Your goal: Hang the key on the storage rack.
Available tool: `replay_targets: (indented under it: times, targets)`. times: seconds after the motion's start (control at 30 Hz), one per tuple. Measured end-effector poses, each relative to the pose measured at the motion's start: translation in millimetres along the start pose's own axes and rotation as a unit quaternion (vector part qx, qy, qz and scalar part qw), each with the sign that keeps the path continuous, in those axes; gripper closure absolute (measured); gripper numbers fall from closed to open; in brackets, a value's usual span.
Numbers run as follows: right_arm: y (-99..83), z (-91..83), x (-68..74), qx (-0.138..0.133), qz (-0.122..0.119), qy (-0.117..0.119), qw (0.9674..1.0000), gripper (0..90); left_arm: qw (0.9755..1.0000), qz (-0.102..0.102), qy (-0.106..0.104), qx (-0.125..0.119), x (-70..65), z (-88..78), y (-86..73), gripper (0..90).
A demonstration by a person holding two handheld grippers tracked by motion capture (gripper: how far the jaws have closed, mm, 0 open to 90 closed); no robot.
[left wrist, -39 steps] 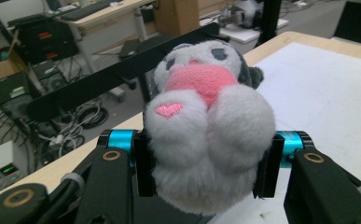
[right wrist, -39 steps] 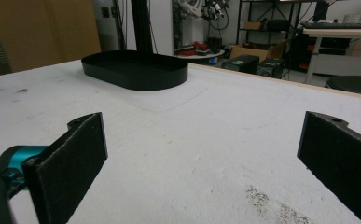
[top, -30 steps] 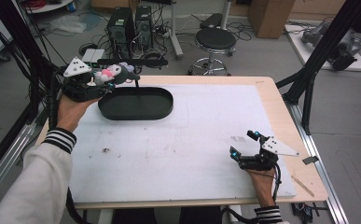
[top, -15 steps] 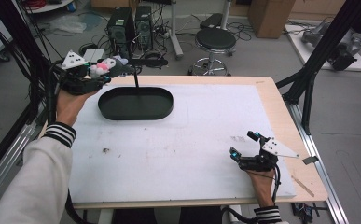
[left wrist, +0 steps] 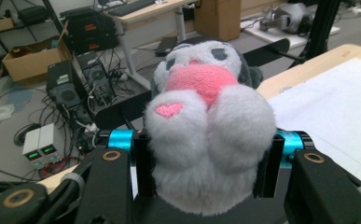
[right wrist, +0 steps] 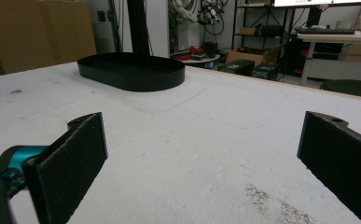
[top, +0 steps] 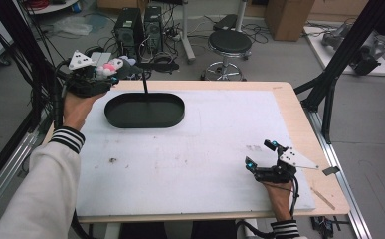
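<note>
At the far left of the table, the left gripper (top: 111,69) hangs in the air just beyond the table's corner, its 2 jaws pinching a grey-and-white plush toy (left wrist: 206,126) with a pink snout and a small pink heart on one paw; in the left gripper view the fur bulges out between the pads, so the grip looks firm. Just right of it and a little nearer, the black oval tray (top: 144,110) sits on the white mat (top: 190,159), empty as far as the high view shows, and a thin dark upright crosses its far rim. The step in hand seems to be carrying the toy toward that tray. The next move would call for swinging right and nearer until the toy is over the tray's middle, sinking, then spreading the jaws. At the near right, the right gripper (top: 260,155) rests on the mat, jaws spread wide with nothing between them.
</note>
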State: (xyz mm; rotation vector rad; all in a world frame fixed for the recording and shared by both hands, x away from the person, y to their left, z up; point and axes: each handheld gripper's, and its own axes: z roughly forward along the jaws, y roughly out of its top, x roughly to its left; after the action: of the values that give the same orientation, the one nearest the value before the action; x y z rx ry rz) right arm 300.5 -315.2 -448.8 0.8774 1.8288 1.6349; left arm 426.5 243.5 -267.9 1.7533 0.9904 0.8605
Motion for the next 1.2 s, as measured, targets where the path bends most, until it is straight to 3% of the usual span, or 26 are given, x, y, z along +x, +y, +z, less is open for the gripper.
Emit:
replay_targets:
  times: [0.5,0.93,1.2]
  targets:
    - [-0.1,-0.1,0.4,0.001,0.0,-0.001,1.0,0.4,0.9996,-0.012,0.02,-0.014,3.5,6.5,-1.7,54.3]
    - [-0.2,0.0,0.3,0.001,-0.001,0.0,1.0,0.4,0.9994,-0.007,0.029,0.015,1.6,6.4,-4.3,54.2]
    - [-0.2,0.1,0.2,0.001,-0.001,-0.001,1.0,0.4,0.9993,-0.004,0.03,0.022,-0.9,3.2,-16.4,54.2]
